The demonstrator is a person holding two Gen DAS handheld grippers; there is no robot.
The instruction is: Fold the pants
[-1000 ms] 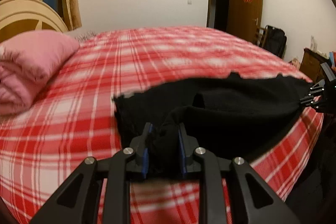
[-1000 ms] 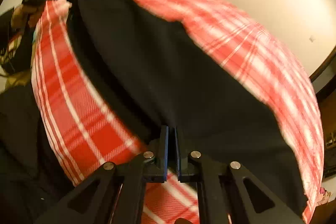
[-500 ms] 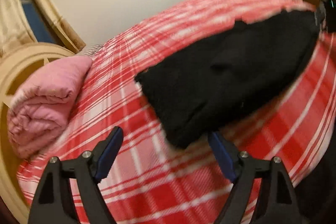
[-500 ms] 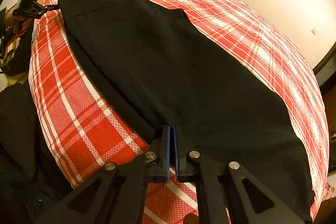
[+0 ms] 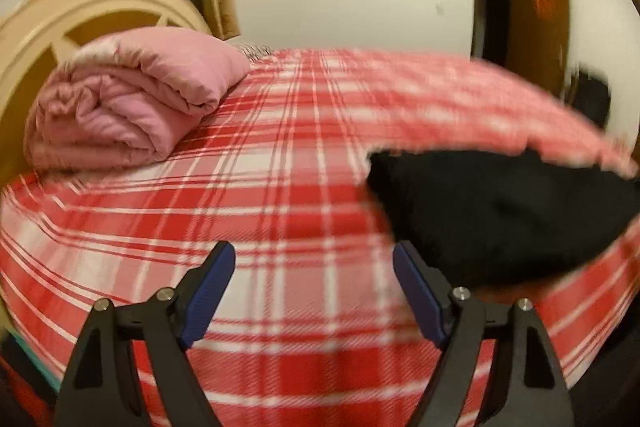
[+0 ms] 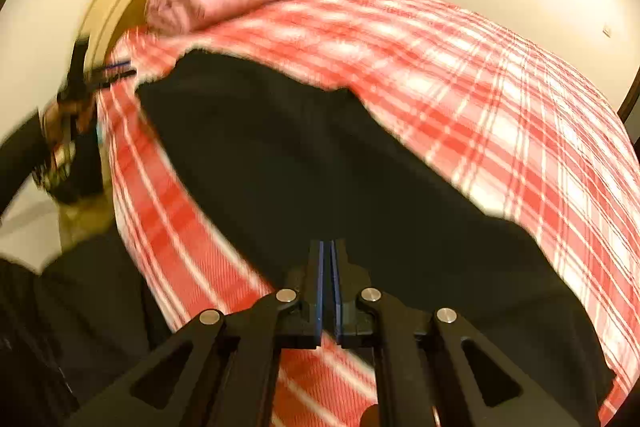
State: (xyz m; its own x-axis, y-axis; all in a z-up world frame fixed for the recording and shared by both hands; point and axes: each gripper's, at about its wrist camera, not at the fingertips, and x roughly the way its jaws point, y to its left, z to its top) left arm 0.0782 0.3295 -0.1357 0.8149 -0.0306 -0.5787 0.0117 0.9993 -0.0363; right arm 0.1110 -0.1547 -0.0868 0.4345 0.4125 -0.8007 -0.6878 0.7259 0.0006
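Black pants [image 6: 320, 163] lie spread along the near side of the red plaid bed [image 6: 500, 91]. My right gripper [image 6: 328, 255] is shut on their near edge, blue pads pressed together on the cloth. In the left wrist view the pants [image 5: 504, 211] are a dark heap at the right. My left gripper [image 5: 312, 267] stands open over bare plaid, just left of the pants, with nothing between its fingers. In the right wrist view that left gripper [image 6: 108, 71] shows small and blurred at the far left, past the pants' far end.
A folded pink quilt [image 5: 132, 107] rests at the head of the bed against the cream headboard [image 5: 80, 19]. A brown door [image 5: 532, 23] stands open in the far wall. Dark clothing of a person [image 6: 72, 307] fills the lower left beside the bed's edge.
My left gripper let go of the pants, opened wide and swung left, away from their end. My right gripper stayed shut on the pants' edge and tipped its view up toward the headboard.
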